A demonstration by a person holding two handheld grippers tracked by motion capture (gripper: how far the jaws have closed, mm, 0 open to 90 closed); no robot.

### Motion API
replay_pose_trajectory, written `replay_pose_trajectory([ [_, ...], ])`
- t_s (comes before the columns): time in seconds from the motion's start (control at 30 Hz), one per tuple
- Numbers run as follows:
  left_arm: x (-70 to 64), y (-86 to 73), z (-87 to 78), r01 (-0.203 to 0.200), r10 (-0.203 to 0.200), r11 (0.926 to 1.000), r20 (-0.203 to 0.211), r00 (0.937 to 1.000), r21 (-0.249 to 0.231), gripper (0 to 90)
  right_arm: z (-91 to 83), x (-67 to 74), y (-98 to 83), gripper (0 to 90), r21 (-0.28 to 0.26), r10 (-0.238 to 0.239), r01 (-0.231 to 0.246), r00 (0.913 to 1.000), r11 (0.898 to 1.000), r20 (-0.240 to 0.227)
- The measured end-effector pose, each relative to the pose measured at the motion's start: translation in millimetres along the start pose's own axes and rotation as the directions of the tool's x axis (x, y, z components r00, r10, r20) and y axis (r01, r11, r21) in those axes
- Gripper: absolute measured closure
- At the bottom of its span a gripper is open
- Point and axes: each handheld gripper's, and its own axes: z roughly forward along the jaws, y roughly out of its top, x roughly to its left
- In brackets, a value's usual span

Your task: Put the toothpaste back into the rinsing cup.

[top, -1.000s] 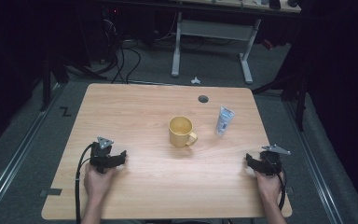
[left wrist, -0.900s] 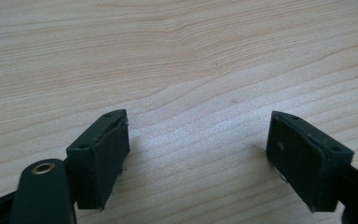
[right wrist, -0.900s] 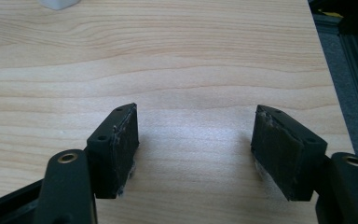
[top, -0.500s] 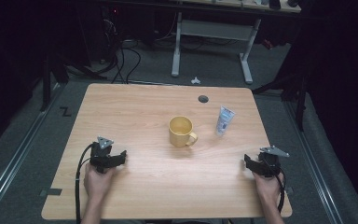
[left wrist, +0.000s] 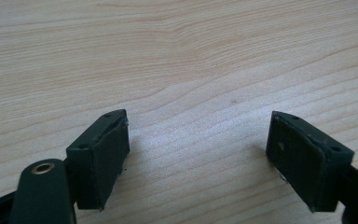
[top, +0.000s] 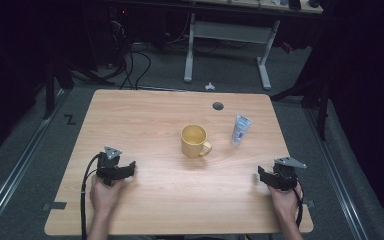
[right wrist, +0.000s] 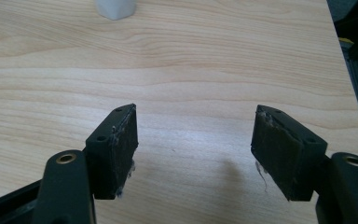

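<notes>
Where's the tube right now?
In the high view the tube lies on the table's far right part, just right of the yellow mug and ahead of the right gripper.

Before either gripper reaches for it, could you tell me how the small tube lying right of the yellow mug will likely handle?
The tube lies flat, so it probably will not tip, though it might roll. It looks small and probably light. Its body may give under the jaws, so a gentle squeeze seems wise.
</notes>
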Motion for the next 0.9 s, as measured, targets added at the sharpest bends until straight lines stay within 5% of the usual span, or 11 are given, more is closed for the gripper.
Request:
replay_pose_trajectory([
  [0.9,-0.2,0.0,0.0,0.000,0.000,1.0000,-0.001,1.0000,0.001,21.4,-5.5,17.1,12.3,34.5,-0.042,0.021,-0.025,0.9953,0.999,-0.095],
])
